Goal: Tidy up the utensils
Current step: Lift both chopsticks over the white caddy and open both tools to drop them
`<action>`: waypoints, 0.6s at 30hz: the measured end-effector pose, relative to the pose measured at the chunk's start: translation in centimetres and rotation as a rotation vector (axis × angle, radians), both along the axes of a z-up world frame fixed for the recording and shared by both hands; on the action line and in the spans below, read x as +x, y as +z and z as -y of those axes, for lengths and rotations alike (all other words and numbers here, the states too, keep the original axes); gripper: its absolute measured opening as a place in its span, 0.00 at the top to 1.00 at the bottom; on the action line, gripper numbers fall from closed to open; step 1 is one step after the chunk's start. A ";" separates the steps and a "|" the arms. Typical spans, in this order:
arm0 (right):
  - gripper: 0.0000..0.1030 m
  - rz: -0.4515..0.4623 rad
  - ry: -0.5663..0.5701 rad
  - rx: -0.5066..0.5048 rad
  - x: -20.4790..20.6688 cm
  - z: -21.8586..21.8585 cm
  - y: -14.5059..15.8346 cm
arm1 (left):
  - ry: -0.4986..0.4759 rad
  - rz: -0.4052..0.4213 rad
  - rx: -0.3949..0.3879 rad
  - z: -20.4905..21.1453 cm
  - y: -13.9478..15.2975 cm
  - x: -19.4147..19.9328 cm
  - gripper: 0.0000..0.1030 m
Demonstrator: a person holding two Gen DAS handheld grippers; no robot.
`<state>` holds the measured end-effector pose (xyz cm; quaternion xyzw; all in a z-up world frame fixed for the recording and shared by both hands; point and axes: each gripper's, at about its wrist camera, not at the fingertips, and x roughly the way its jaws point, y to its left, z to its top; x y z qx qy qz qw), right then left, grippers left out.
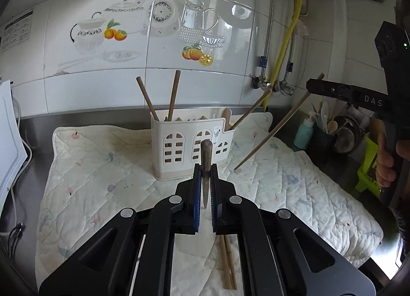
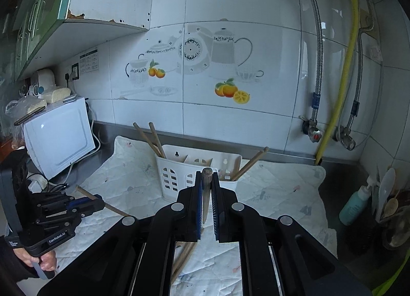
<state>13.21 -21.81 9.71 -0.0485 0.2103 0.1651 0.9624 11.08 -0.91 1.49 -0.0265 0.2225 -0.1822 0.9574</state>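
A white plastic utensil holder (image 1: 191, 142) stands on a quilted mat (image 1: 102, 167); it also shows in the right wrist view (image 2: 179, 173). Two chopsticks (image 1: 159, 97) lean in its left end, one chopstick (image 1: 252, 108) and a wooden spoon (image 1: 226, 116) in its right. My left gripper (image 1: 205, 170) is shut on a chopstick (image 1: 206, 165) in front of the holder. My right gripper (image 2: 207, 176) is shut on another chopstick (image 2: 206, 188), seen from the left view as a long slanted stick (image 1: 279, 124). Loose chopsticks (image 1: 228, 262) lie on the mat below.
A white microwave (image 2: 59, 137) stands at the left. At the right, a teal bottle (image 1: 303, 131) and a dark utensil pot (image 1: 325, 139) sit by the mat. Pipes and a yellow hose (image 1: 284, 47) run down the tiled wall.
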 end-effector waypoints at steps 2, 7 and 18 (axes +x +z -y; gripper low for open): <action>0.94 0.010 0.000 -0.002 0.5 0.0 0.7 | -0.003 0.018 0.007 0.3 0.8 0.4 0.95; 0.94 0.030 0.007 0.008 1.6 0.1 2.6 | -0.003 0.054 0.011 0.6 2.4 1.1 0.95; 0.94 0.086 -0.006 0.022 4.0 0.5 6.0 | 0.005 0.171 -0.019 1.0 7.8 3.9 0.95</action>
